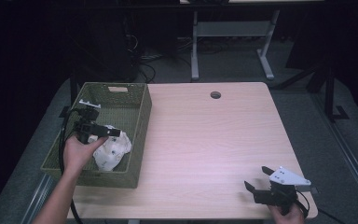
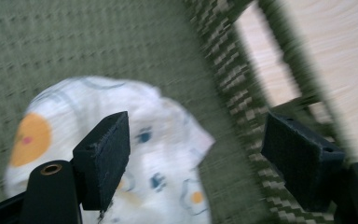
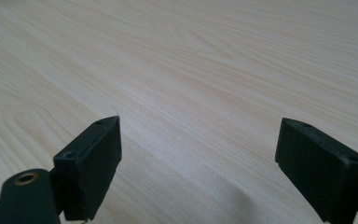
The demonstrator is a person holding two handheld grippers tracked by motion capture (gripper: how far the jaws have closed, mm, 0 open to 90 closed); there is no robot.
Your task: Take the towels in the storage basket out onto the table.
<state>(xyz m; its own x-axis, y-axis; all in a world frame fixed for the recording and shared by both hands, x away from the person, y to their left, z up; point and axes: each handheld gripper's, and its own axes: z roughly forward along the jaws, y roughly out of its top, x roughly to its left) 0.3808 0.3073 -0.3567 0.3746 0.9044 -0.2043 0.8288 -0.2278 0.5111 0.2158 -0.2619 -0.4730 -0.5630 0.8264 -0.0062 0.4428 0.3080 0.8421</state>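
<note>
We had the left hand-held gripper (image 1: pixel 103 132) hanging over the green woven basket (image 1: pixel 140 122) at the left edge of the counter (image 1: pixel 214 140), jaws spread wide with nothing between them. In the left gripper view that left hand-held gripper (image 2: pixel 193 149) sat right above a crumpled white cloth (image 2: pixel 121 154) printed with orange and blue shapes; one jaw overlapped the cloth in the picture, but the blur meant we couldn't say whether it touched. The cloth (image 1: pixel 113 148) lay on the basket floor toward its near right corner, close to the wall. Over at the near right corner of the counter, the right hand-held gripper (image 1: pixel 256 178) was wide open too, holding nothing. From the right gripper view, the right hand-held gripper (image 3: pixel 198 163) had just bare pale woodgrain showing between its jaws.
</note>
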